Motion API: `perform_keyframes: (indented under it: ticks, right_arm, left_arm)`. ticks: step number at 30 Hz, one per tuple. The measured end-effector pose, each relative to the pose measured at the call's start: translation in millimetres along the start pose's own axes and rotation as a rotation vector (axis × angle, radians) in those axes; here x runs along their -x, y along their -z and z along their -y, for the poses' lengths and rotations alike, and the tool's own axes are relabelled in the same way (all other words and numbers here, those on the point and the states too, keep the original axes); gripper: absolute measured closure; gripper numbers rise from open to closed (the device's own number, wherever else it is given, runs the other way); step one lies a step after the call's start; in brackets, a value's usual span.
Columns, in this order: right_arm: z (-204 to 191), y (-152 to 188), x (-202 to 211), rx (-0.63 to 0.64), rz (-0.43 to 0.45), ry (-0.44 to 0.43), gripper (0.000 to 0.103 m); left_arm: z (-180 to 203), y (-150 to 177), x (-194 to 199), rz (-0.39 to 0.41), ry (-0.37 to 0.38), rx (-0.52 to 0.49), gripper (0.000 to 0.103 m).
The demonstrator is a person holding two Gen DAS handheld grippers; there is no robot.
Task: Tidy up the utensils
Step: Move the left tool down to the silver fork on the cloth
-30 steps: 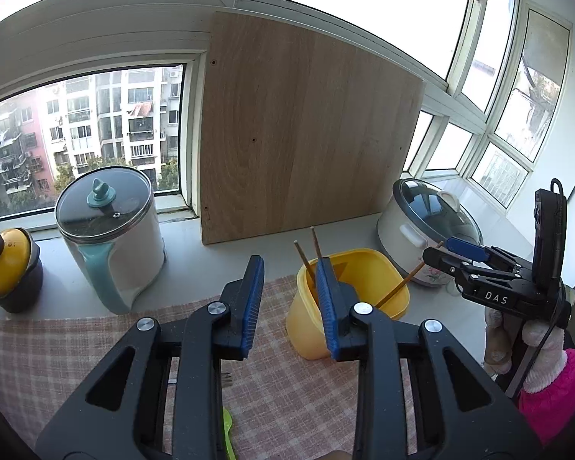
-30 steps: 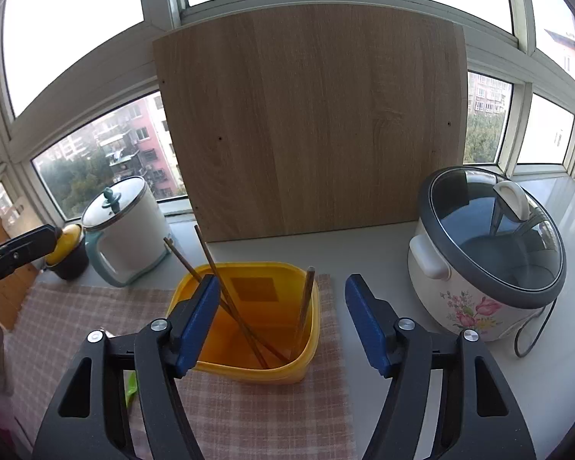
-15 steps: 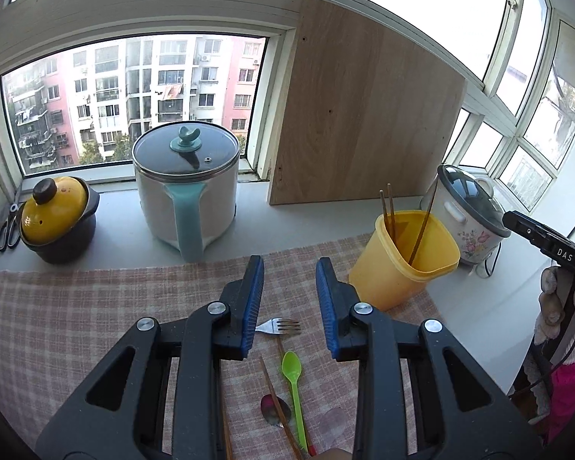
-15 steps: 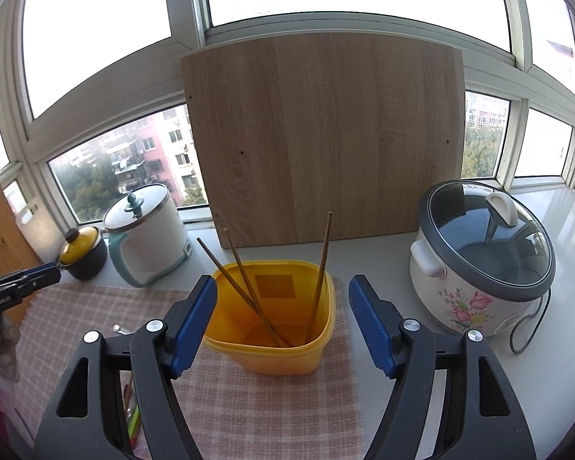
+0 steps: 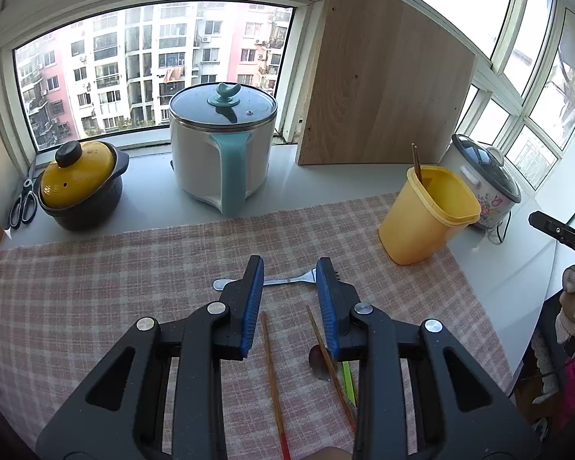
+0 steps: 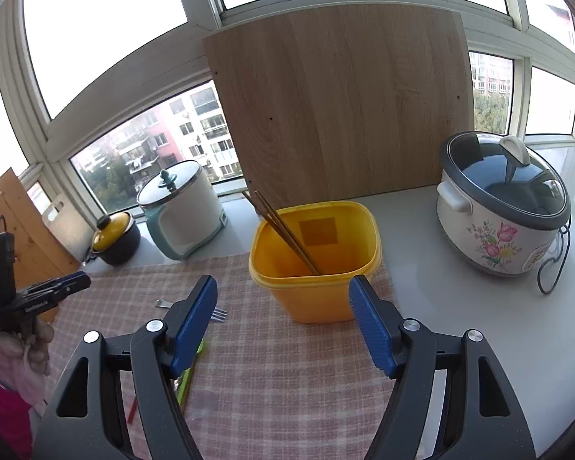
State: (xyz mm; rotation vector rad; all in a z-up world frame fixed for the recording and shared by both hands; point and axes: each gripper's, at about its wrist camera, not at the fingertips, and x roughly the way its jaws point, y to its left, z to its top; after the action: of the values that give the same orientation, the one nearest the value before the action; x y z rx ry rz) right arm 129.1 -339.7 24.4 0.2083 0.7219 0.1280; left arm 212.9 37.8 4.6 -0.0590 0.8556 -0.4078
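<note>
Checked cloth [image 5: 115, 280] on white sill w/ utensils, windows behind.

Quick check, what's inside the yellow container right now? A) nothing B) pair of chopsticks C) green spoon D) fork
B: a pair of chopsticks leans inside the yellow container, while the fork and the green spoon lie on the checked cloth.

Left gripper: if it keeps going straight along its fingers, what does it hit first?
Most likely the metal fork lying crosswise on the checked cloth, just beyond the open left gripper; depth is uncertain.
</note>
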Motion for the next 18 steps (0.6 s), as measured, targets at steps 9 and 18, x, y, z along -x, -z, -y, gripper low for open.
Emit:
perform_keyframes:
  ticks: [9,18]
  right_arm:
    - [-10.7,48.0,-12.6,-0.074,-0.116,-0.015,0.032]
    - [-25.2,91.8,-32.3,-0.097,-0.218,-0.049,0.032]
  left_arm:
    - [1.7,2.2,-22.6,-0.083,0.057,-0.114,0.075]
    - [12.3,3.0,-76.9,-0.211,0.101,-0.193,0.075]
